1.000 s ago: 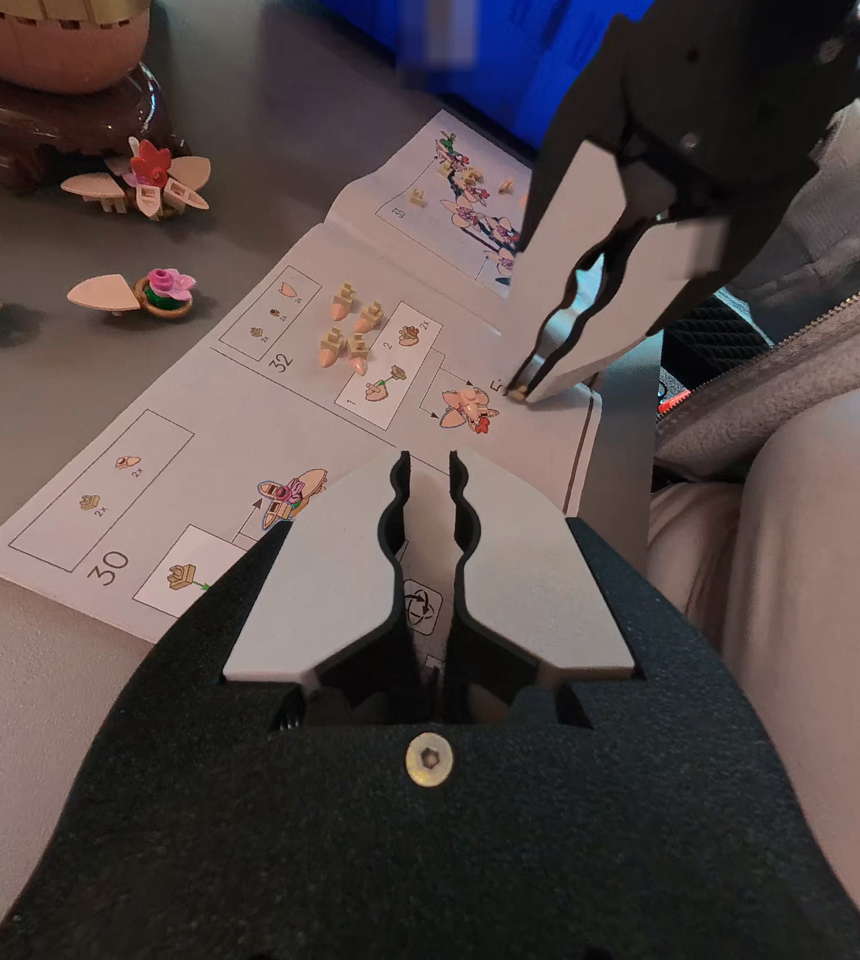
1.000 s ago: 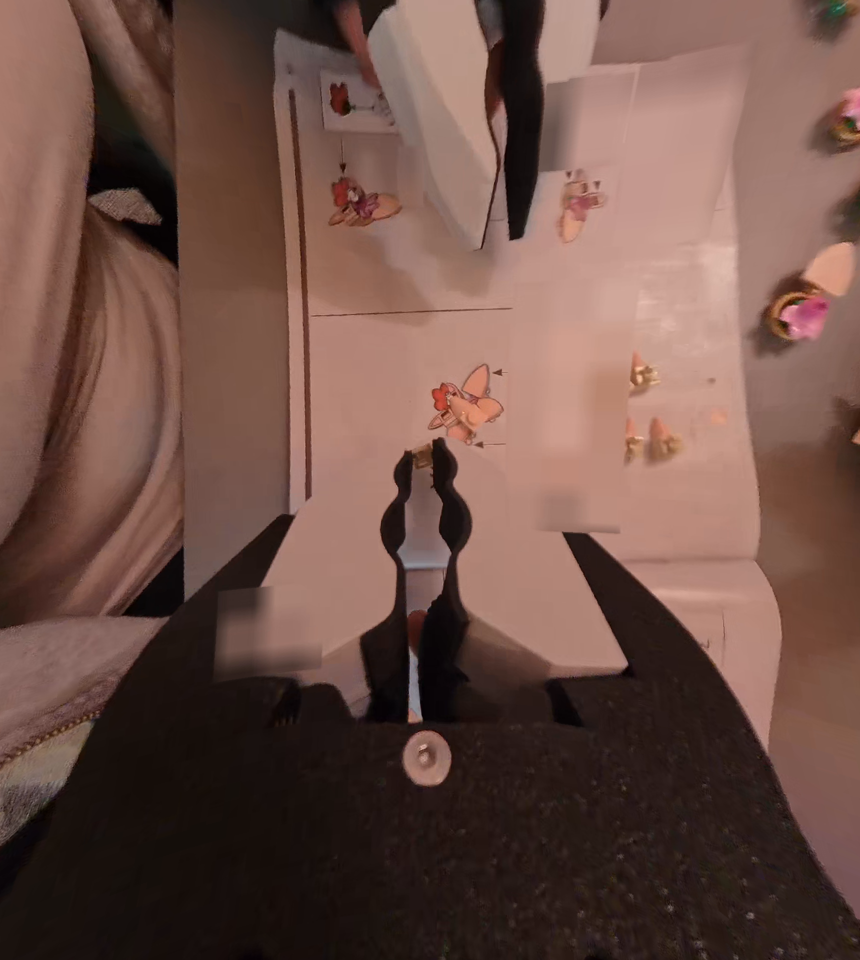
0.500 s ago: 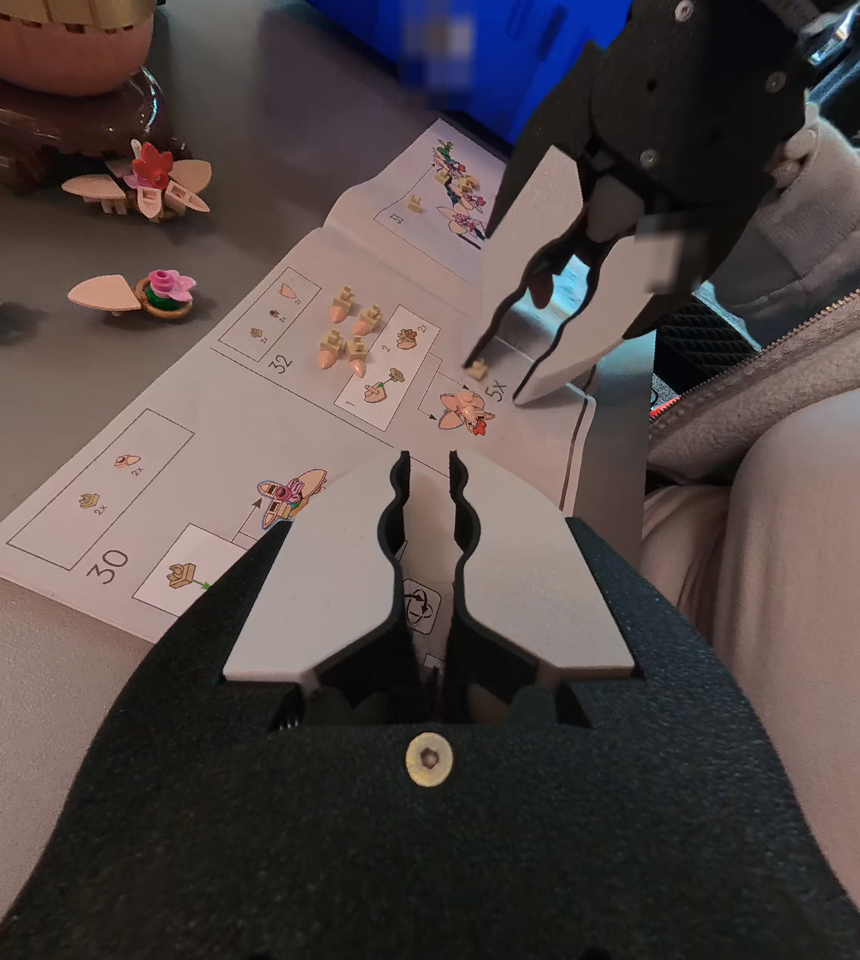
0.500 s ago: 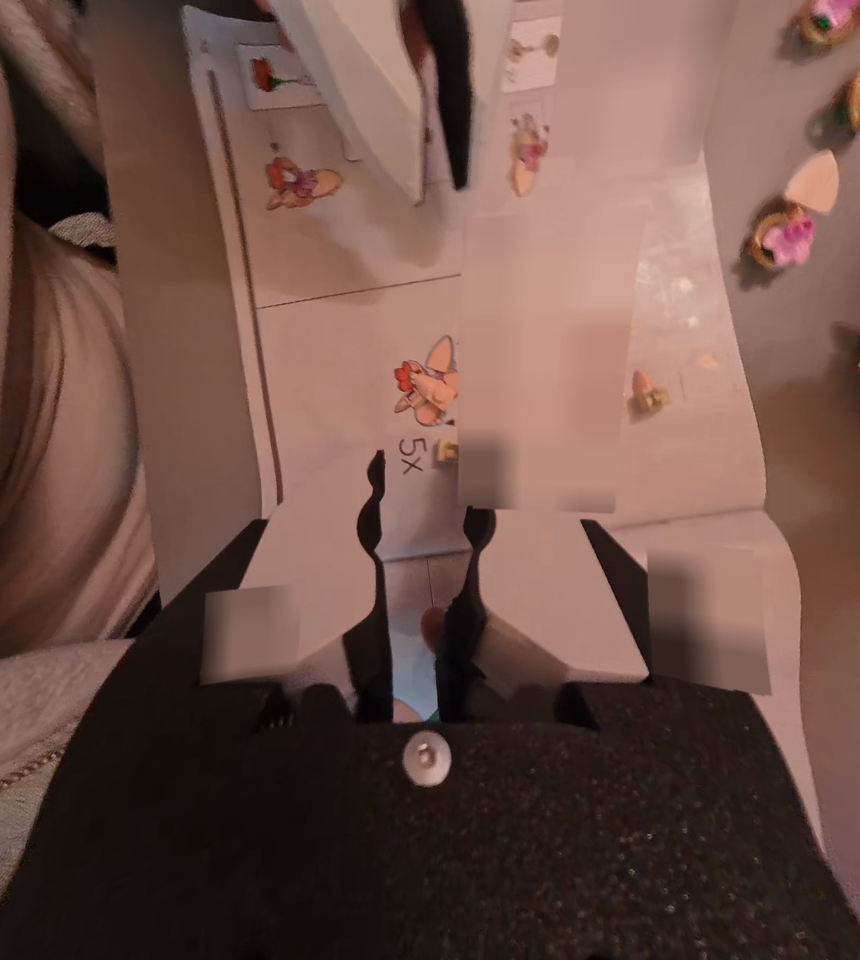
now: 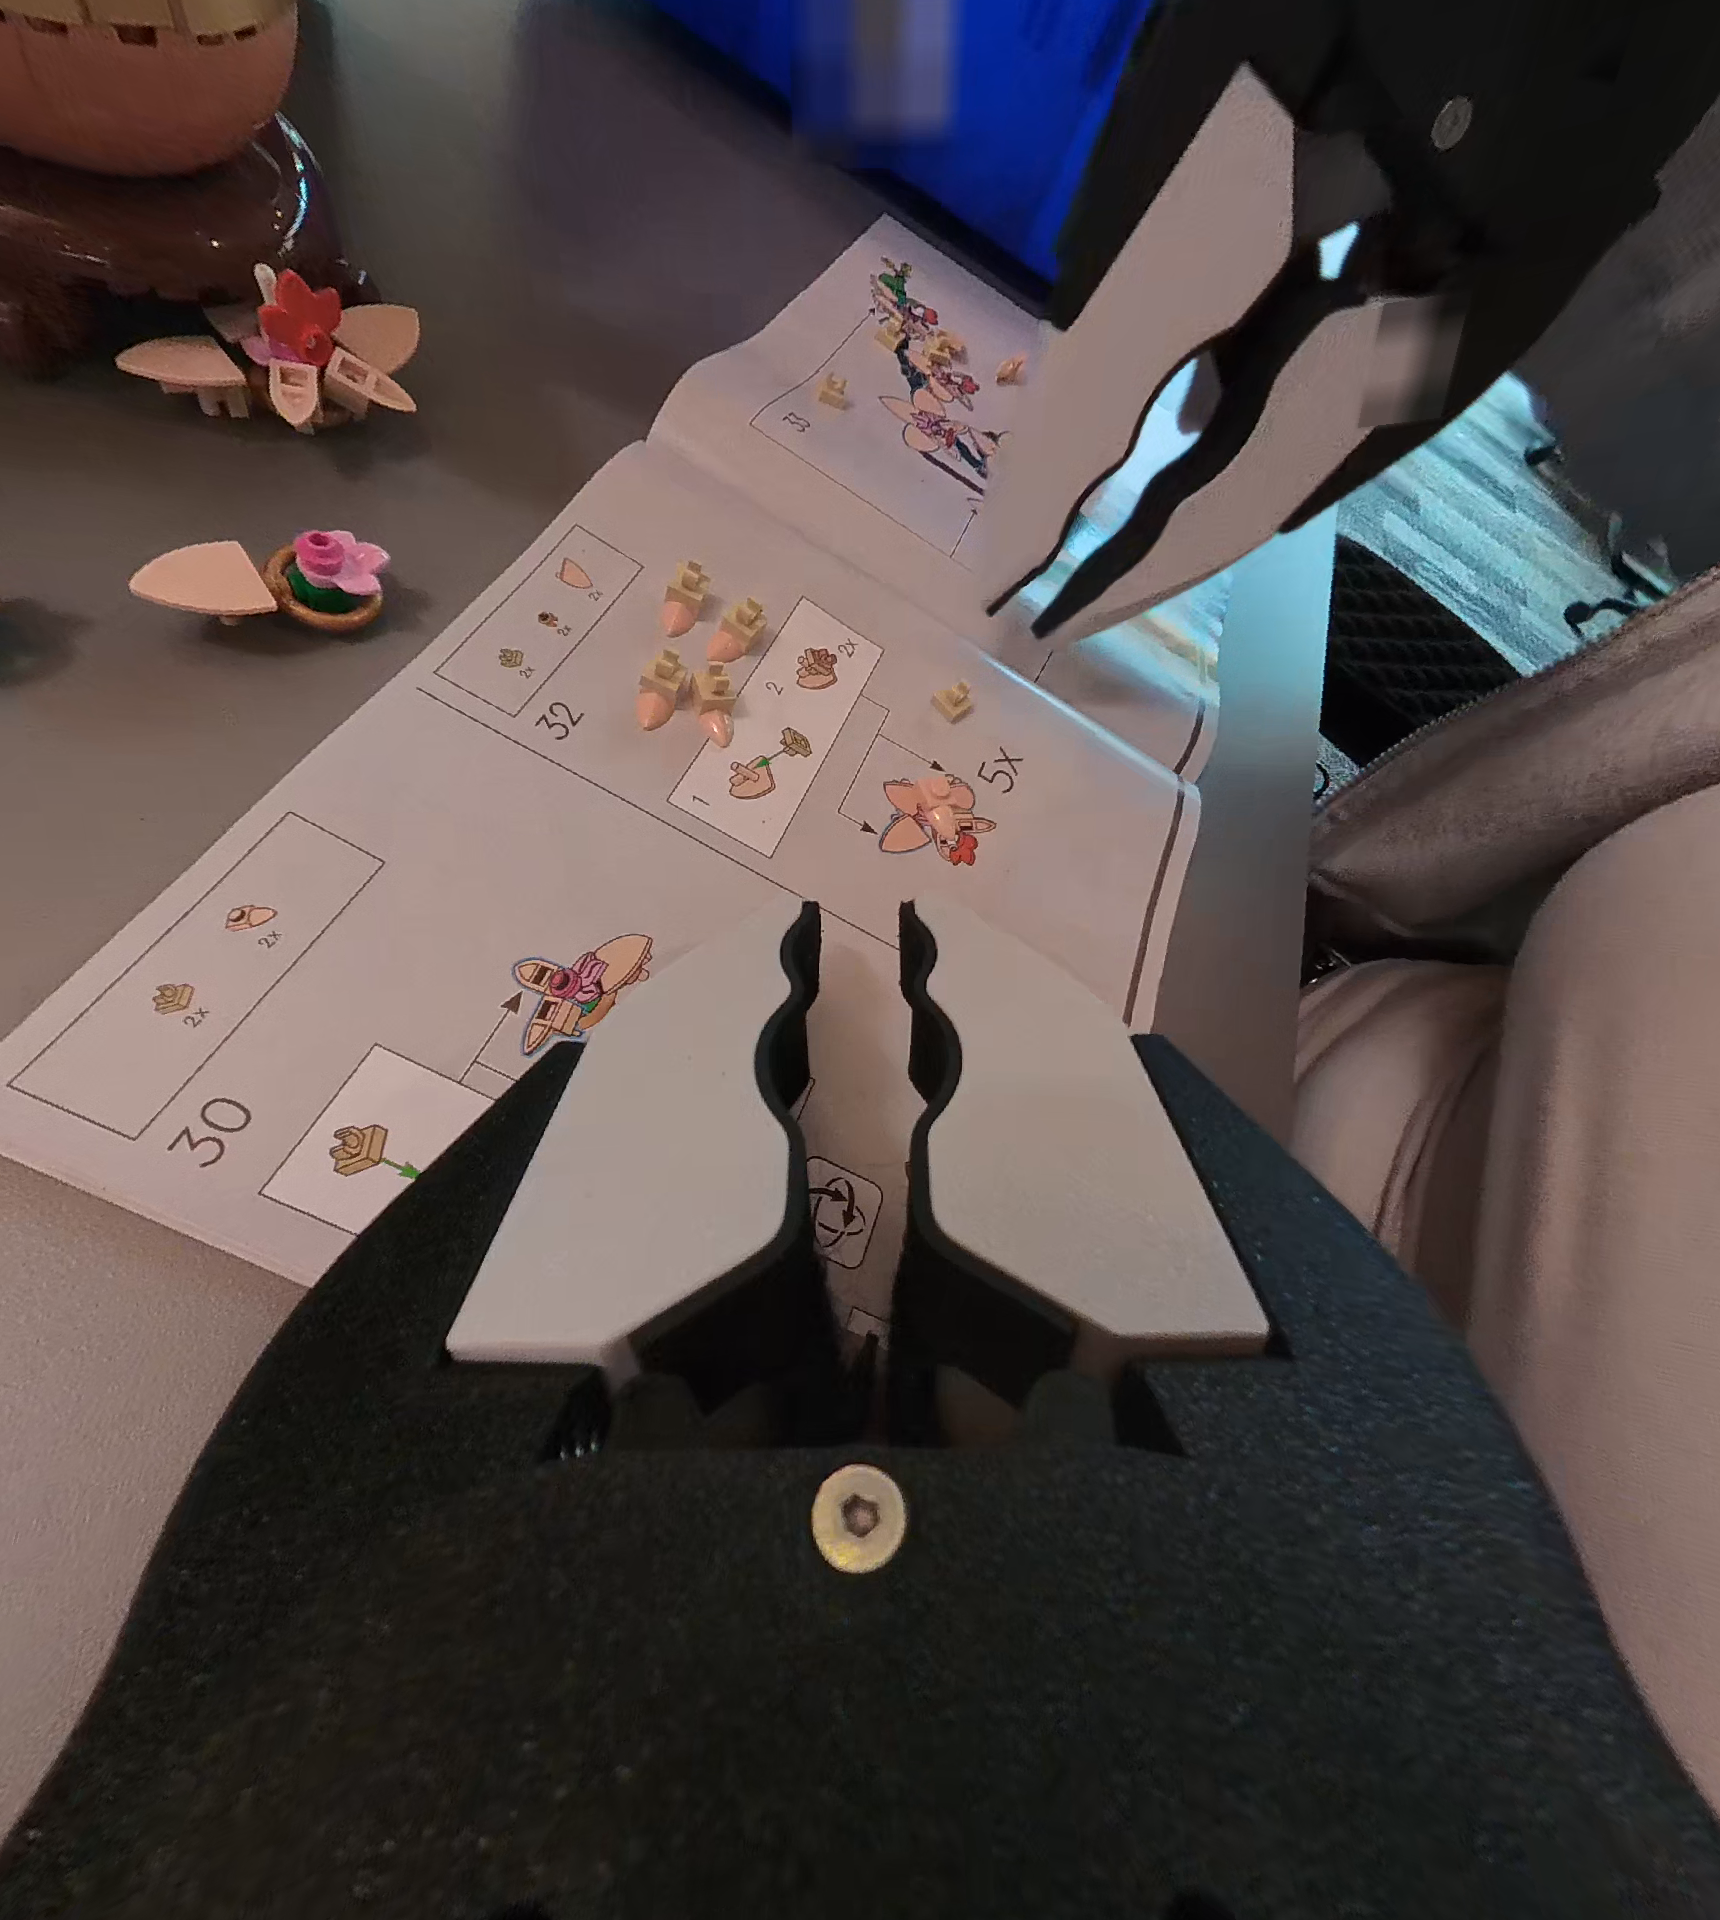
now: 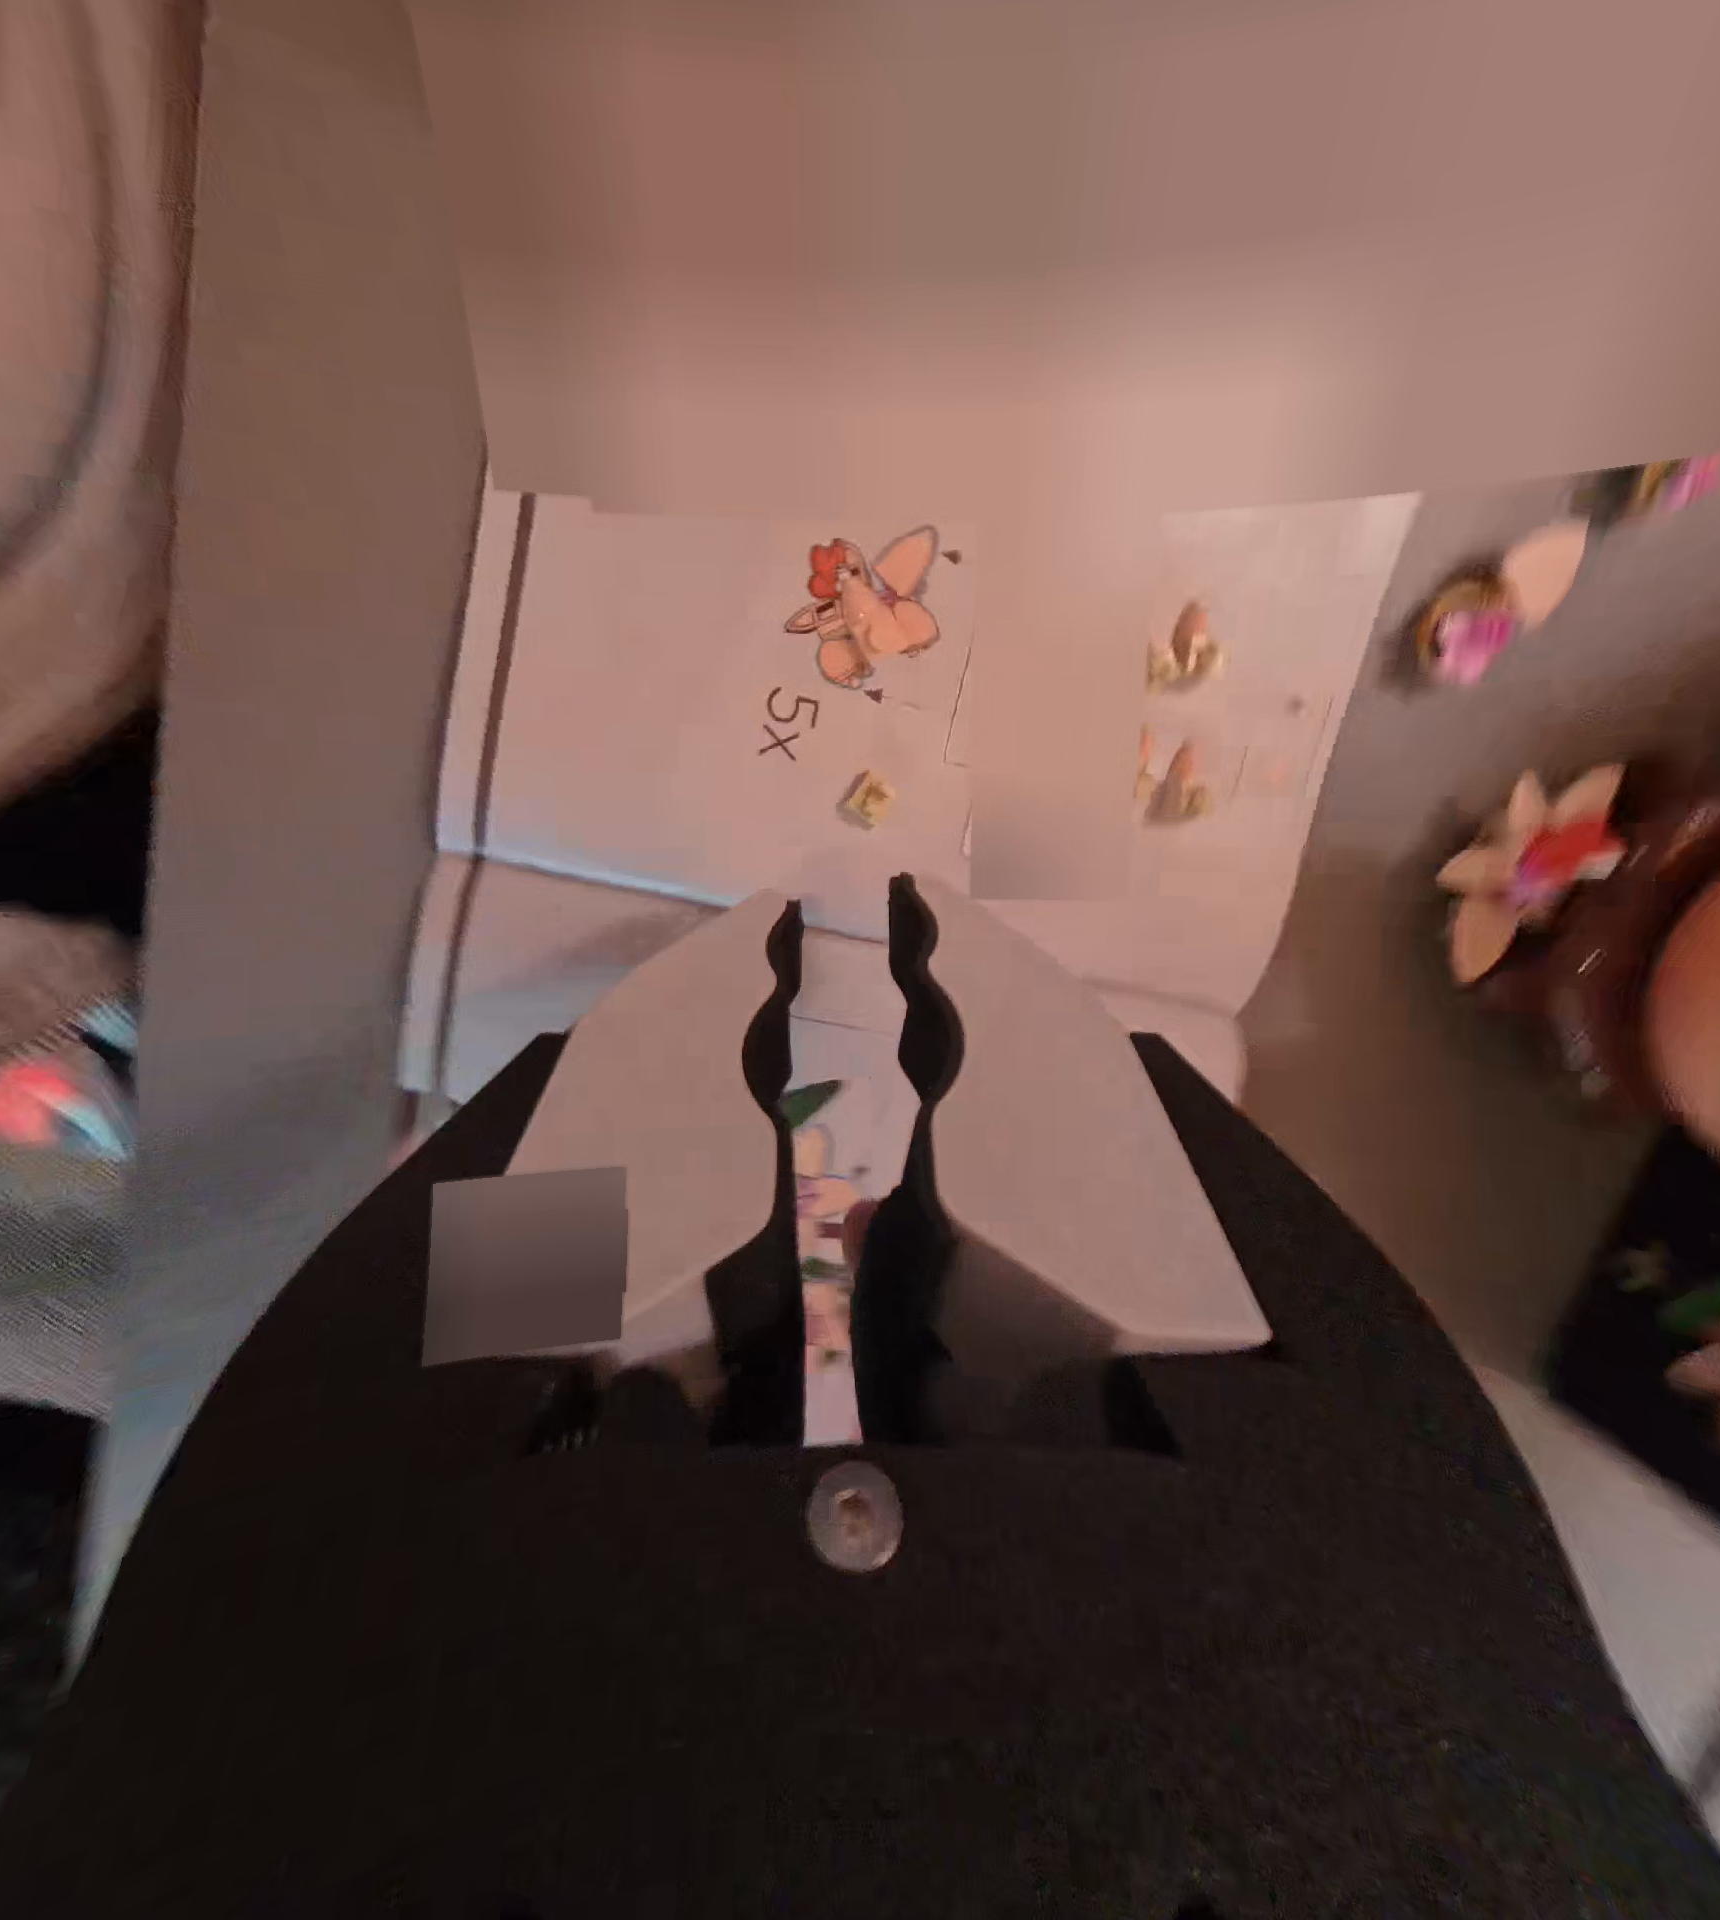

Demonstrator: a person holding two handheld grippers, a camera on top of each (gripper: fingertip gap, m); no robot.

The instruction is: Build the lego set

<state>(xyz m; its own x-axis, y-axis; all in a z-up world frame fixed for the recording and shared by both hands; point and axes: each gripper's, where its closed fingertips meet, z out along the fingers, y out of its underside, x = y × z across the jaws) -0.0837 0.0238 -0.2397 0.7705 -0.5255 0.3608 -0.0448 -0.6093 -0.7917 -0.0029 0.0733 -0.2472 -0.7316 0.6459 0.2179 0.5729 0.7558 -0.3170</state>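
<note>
An open instruction booklet [image 5: 482, 883] lies on the grey table. My left gripper [image 5: 858, 910] hovers low over its near page, jaws a little apart with nothing between them. A small tan brick piece [image 5: 952, 698] lies loose on the page, and also shows in the right wrist view [image 6: 868, 800]. My right gripper [image 6: 843, 896] is raised above the booklet's fold, just short of that piece, jaws slightly apart and empty. It shows in the left wrist view [image 5: 1022, 618] at the upper right. Several tan-and-pink petal pieces [image 5: 695, 665] lie farther left on the page.
Small flower builds [image 5: 295, 353] [image 5: 316, 582] sit on the table [image 5: 523, 260] left of the booklet, below a brown-based model [image 5: 87, 156]. A blue box [image 5: 960, 135] stands behind. A person's clothing [image 5: 1562, 1039] fills the right side past the table edge. The tips of one gripper are about 10 cm away from the tips of the other.
My right gripper, shut on the small tan piece a second ago, opened and left it on the page, then lifted back and narrowed its jaws. The left gripper has not moved.
</note>
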